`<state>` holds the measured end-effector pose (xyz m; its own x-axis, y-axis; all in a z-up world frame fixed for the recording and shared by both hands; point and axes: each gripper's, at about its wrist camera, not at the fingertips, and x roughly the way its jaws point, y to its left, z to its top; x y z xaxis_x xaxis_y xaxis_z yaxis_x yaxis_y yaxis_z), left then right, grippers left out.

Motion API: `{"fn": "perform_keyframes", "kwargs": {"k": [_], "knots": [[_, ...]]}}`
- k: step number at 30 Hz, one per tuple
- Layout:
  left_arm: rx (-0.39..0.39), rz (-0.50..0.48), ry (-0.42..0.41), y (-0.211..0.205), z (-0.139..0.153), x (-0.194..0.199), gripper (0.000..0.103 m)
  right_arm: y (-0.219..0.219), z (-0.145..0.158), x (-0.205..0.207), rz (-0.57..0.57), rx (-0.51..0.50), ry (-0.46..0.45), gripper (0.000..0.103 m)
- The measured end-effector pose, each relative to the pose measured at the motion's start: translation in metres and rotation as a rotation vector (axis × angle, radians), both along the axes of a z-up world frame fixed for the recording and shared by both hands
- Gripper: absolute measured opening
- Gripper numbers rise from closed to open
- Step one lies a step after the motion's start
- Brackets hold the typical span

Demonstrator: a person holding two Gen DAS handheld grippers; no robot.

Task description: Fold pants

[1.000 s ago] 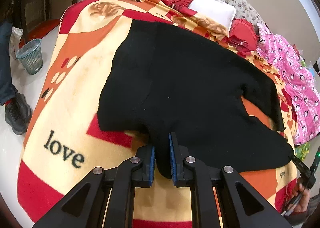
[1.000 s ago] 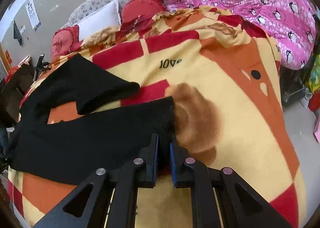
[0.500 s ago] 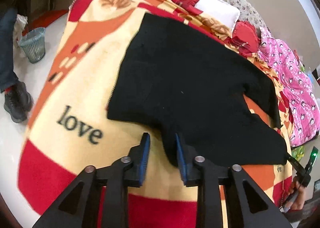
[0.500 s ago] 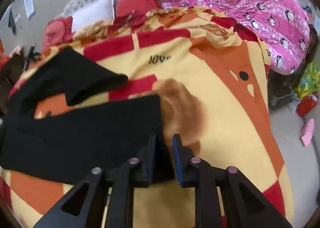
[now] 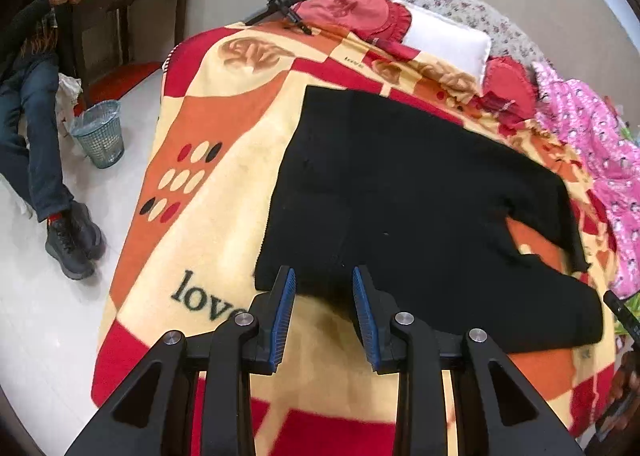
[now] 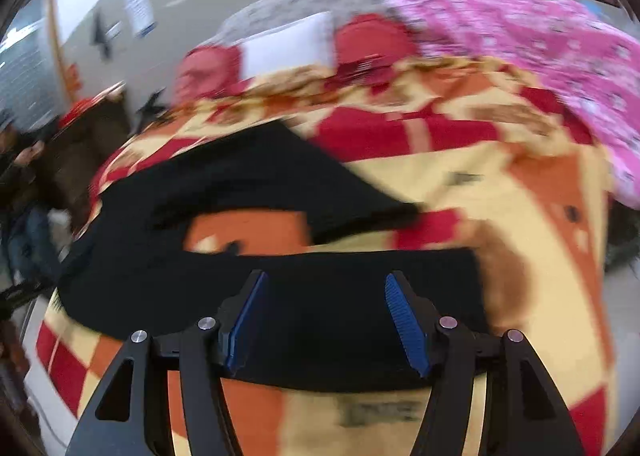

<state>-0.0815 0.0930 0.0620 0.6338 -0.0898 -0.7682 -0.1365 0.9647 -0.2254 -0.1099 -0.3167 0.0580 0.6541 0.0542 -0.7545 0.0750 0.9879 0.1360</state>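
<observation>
Black pants [image 5: 400, 191] lie spread flat on a red, orange and cream blanket [image 5: 208, 175] that covers a bed. Their two legs fork apart toward the right. My left gripper [image 5: 324, 280] hovers just above the near edge of the waist end; its jaws are opening and the blue pads do not press the cloth. In the blurred right wrist view the pants [image 6: 328, 296] show both legs with blanket between them. My right gripper [image 6: 324, 284] hangs over the near leg, jaws opening wide, nothing pinched.
A seated person [image 5: 36, 103] in jeans and black shoes is at the left, by a mesh bin [image 5: 98, 133] and a dark wooden table [image 5: 132, 11]. Red cushions [image 5: 352, 11], a white pillow [image 5: 444, 43] and a pink quilt [image 5: 600, 159] line the bed's far side.
Both grippers, shut on the pants' edge a second ago, have let go and drawn back. The right gripper opened wide and shifted left over the near leg; the pants stay flat.
</observation>
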Motion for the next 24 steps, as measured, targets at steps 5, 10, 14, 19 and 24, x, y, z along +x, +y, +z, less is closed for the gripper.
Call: {"fn": "perform_keyframes", "kwargs": {"k": [5,10,14,19,24], "knots": [[0.053,0.014,0.038,-0.007,-0.02,0.03,0.038,0.053,-0.032,0.026,0.145,0.01,0.066,0.063],[0.089,-0.002,0.066,-0.012,-0.022,0.047,0.042,0.082,-0.062,0.04,0.179,-0.082,0.125,0.064],[0.074,0.006,0.027,-0.007,-0.005,0.046,0.041,0.081,-0.05,0.049,0.201,-0.059,0.118,0.065],[0.043,-0.011,-0.014,-0.014,0.014,0.059,0.049,0.071,-0.02,0.078,0.173,-0.069,0.023,0.081],[-0.019,-0.034,-0.04,-0.021,0.019,0.079,0.064,0.062,0.003,0.118,0.139,-0.167,-0.079,0.088]]}}
